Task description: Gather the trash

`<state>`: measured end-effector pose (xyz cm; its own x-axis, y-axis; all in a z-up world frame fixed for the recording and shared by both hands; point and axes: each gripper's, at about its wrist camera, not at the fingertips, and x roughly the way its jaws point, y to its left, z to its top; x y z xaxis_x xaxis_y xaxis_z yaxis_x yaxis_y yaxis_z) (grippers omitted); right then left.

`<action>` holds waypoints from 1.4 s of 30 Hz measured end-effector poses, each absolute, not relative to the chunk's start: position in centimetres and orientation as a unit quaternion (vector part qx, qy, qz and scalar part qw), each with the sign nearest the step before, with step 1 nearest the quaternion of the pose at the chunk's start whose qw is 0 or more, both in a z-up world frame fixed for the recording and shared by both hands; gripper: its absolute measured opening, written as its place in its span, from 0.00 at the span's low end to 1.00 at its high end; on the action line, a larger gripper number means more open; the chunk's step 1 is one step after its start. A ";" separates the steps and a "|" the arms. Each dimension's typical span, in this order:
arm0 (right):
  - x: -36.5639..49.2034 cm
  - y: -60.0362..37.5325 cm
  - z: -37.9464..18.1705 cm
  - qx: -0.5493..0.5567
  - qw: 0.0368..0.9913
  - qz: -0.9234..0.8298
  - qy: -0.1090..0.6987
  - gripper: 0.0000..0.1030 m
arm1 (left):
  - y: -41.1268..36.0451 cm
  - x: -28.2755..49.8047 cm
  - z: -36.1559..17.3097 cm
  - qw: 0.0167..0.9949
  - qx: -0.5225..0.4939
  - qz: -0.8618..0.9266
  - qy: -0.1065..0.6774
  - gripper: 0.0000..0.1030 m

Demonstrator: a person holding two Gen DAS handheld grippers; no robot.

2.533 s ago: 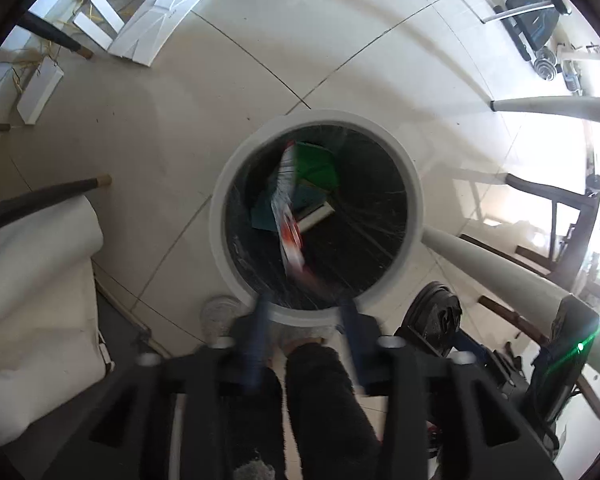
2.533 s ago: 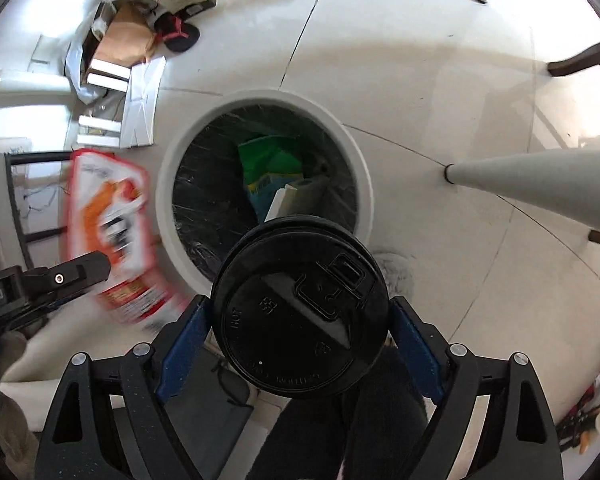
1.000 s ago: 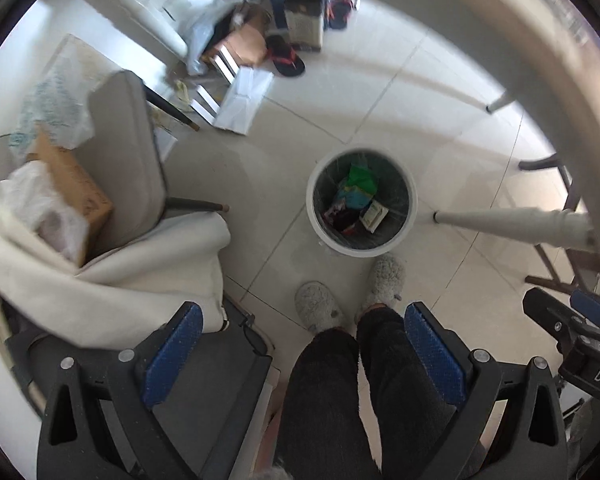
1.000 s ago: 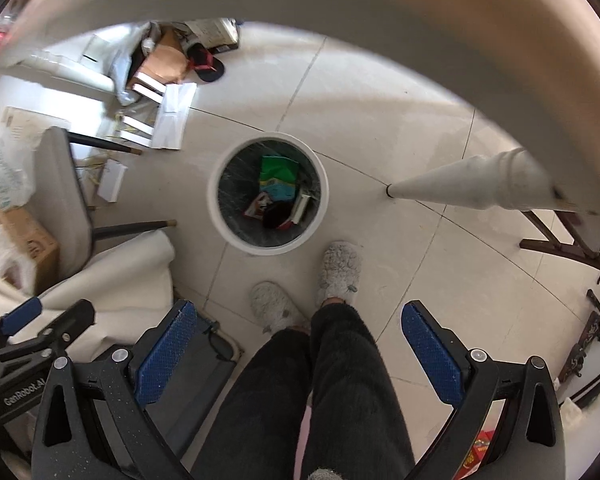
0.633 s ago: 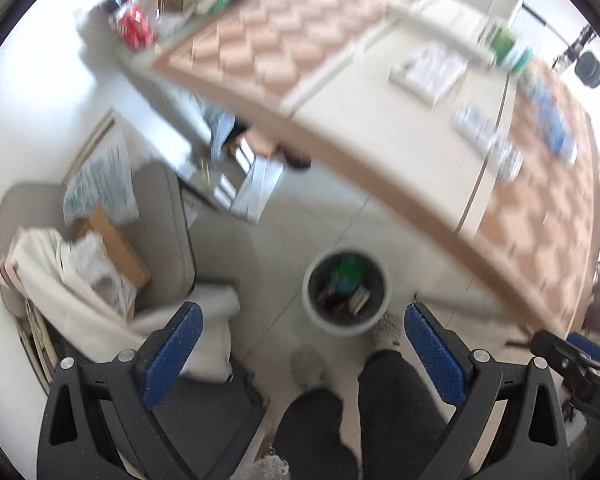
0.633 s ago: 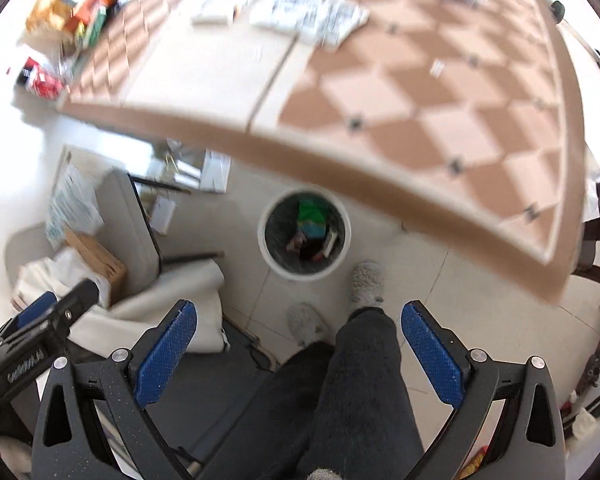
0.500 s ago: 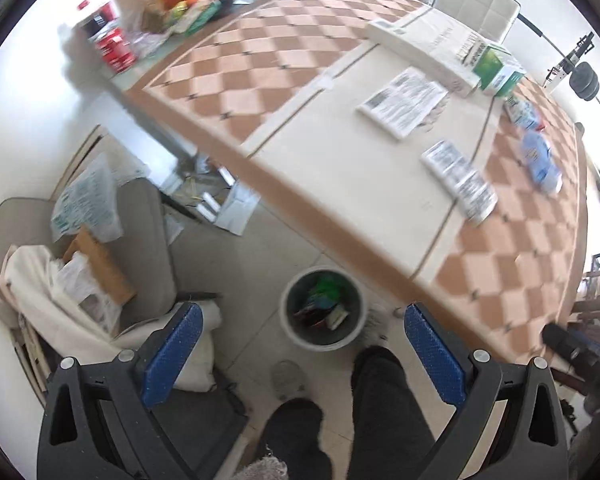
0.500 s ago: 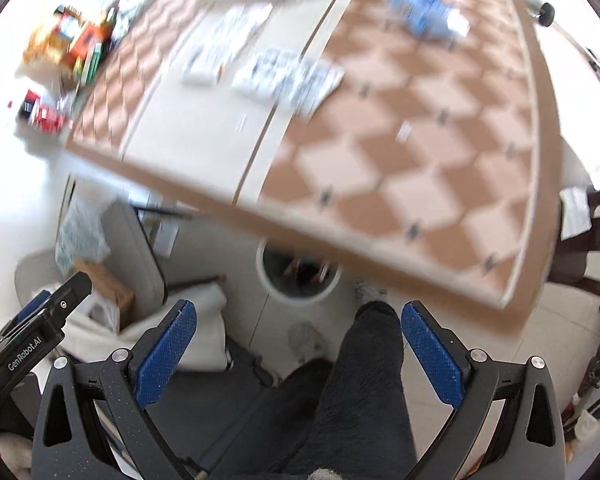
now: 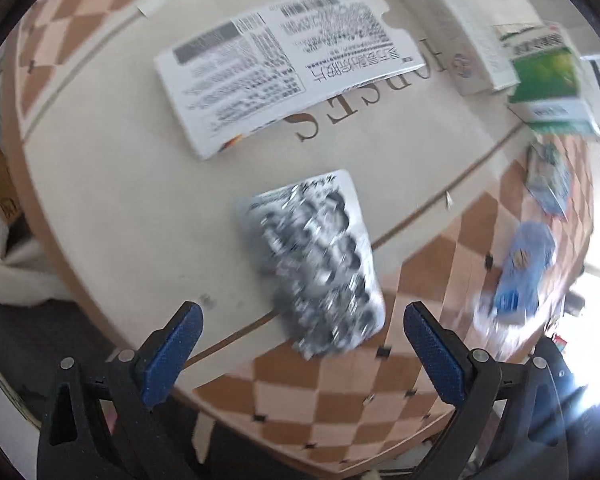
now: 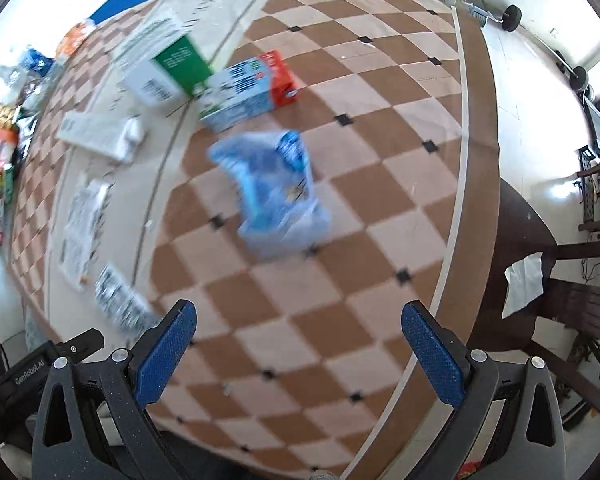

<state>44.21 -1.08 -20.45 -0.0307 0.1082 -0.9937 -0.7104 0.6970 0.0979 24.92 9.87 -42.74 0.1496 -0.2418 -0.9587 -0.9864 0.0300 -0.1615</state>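
My left gripper is open and empty above the table, just short of a silver foil blister pack lying flat. A flattened white printed carton lies beyond it. My right gripper is open and empty above the checkered tabletop, facing a crumpled blue plastic wrapper. A blue and red carton and a green and white box lie farther back. The blister pack also shows in the right wrist view.
The table has a brown checkered cloth with a beige centre strip. A long white box and a green box stand at the back. Assorted packets crowd the far left end. A dark wooden chair stands right.
Both grippers dropped their trash into the floor bin, then rose and swung up over the tabletop. They now hang lower and closer over the blister pack and the blue wrapper.
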 end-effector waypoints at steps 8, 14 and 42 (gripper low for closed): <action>48.4 4.3 -25.4 -0.219 0.627 0.328 0.672 1.00 | 9.9 30.0 -42.6 0.525 -0.494 0.376 0.583 0.54; 47.9 6.4 -26.2 -0.262 0.628 0.339 0.650 0.63 | 8.8 31.8 -41.5 0.556 -0.420 0.363 0.619 0.43; 47.5 0.4 -24.9 -0.210 0.614 0.352 0.675 0.17 | 7.0 41.5 -36.3 0.632 -0.331 0.317 0.625 0.10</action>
